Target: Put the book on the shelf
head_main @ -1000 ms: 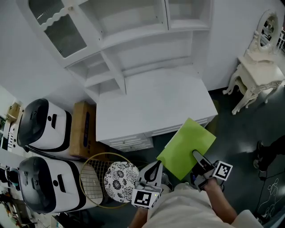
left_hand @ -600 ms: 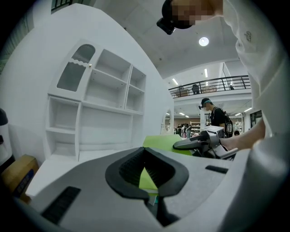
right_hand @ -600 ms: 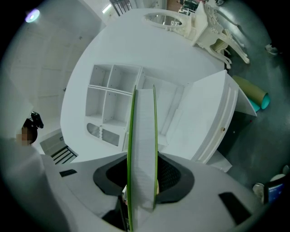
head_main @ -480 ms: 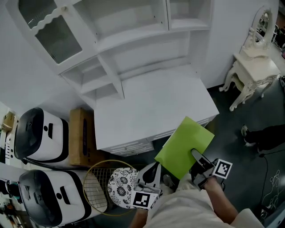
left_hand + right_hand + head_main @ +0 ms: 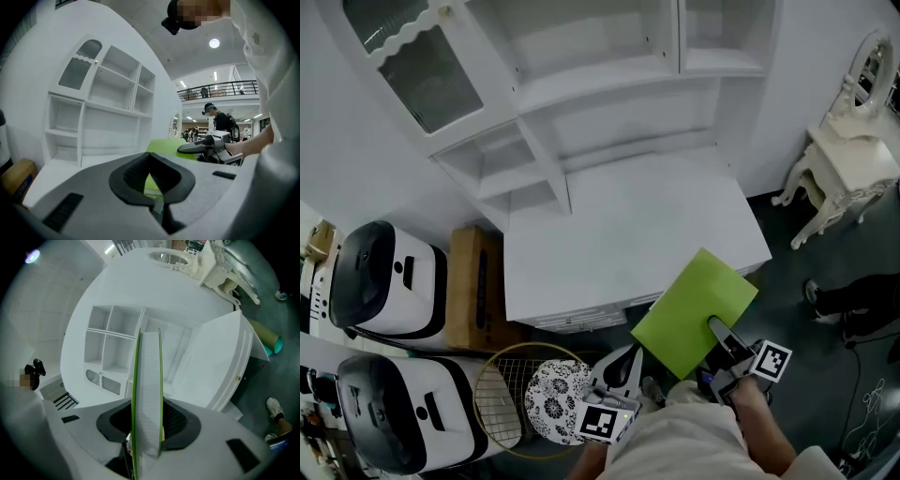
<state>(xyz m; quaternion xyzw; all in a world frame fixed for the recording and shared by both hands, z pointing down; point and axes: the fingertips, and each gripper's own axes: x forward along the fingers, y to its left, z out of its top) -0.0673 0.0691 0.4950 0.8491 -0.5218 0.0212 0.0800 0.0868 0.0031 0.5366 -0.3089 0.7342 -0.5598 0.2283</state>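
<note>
A thin bright green book [image 5: 694,307] is held out flat in front of the white desk [image 5: 619,225], just past its front right corner. My right gripper [image 5: 713,325] is shut on the book's near edge. In the right gripper view the book [image 5: 149,376] stands edge-on between the pads and points at the white shelf unit [image 5: 112,338]. The shelf unit [image 5: 609,84] rises at the back of the desk, its compartments bare. My left gripper [image 5: 628,352] hangs left of the book, shut on nothing. The left gripper view shows its tips [image 5: 150,154] meeting, with the book [image 5: 166,144] beyond.
Two white and black appliances [image 5: 389,272] [image 5: 384,403] stand at the left, with a cardboard box [image 5: 473,281] beside the desk. A racket [image 5: 502,398] and a patterned plate [image 5: 553,389] lie below. An ornate white dressing table [image 5: 844,169] and a person's feet [image 5: 844,300] are at the right.
Both grippers and the book have drifted a little closer to the desk's front edge. The right grip on the book is unchanged.
</note>
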